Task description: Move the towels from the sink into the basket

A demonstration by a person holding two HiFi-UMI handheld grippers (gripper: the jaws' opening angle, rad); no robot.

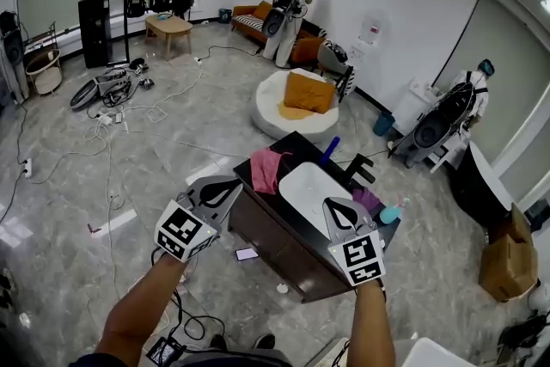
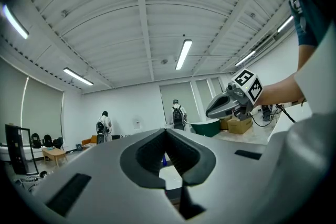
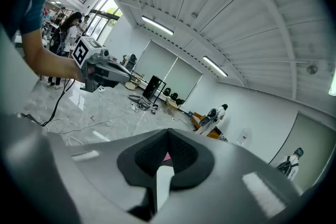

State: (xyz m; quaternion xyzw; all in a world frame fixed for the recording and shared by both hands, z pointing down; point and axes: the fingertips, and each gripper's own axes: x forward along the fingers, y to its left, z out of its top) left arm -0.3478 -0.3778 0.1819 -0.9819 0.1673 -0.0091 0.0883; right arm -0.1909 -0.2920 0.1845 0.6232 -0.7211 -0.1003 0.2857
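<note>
**Both grippers shut and empty, towels on the counter ahead**

Head view: you hold both grippers out in front of a dark cabinet with a white sink set in its top. Your left gripper hangs just beside the cabinet's left corner, and your right gripper sits over the near rim of the sink. A pink towel is draped over the counter edge, just left of the basin. A purple towel lies on the counter to the right of it, near a teal bottle. Neither gripper touches either towel.

Left gripper view: your left jaws are pressed together with nothing between them. Only a sliver of the white sink shows below the tips. Your right gripper floats off to the right.

Right gripper view: these jaws are also closed tight on nothing. A scrap of the pink towel and the white sink show past them. Your left gripper is off to the left.
</note>
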